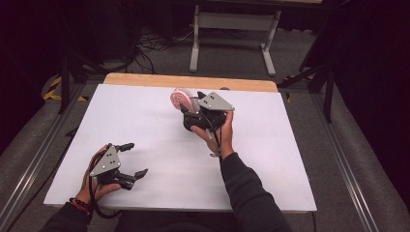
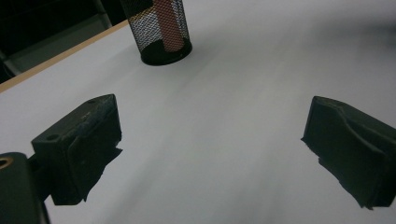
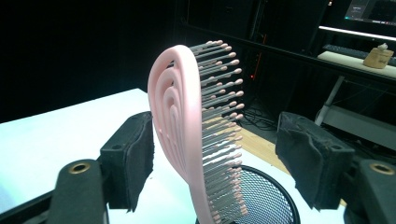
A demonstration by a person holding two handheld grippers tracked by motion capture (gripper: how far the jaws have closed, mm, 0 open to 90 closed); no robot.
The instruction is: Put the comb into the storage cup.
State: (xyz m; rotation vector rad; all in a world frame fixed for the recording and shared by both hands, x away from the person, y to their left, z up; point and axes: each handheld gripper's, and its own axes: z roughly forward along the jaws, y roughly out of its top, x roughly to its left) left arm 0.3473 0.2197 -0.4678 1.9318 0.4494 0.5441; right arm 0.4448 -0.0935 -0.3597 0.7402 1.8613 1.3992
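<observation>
I note a white table top with a strip of pale wood along its far edge. It sits on a grey carpeted floor. Metal rails run along the floor on both sides of the table. Past the far edge I see a white desk frame on two legs, with loose dark cables on the floor just to its left. Yellow-and-black hazard tape marks the floor at the far left corner, beside a dark stand leg. Along the right gripper view I make out a dark shelf with a small tan object on it and a lit screen above; details too dim to tell.
</observation>
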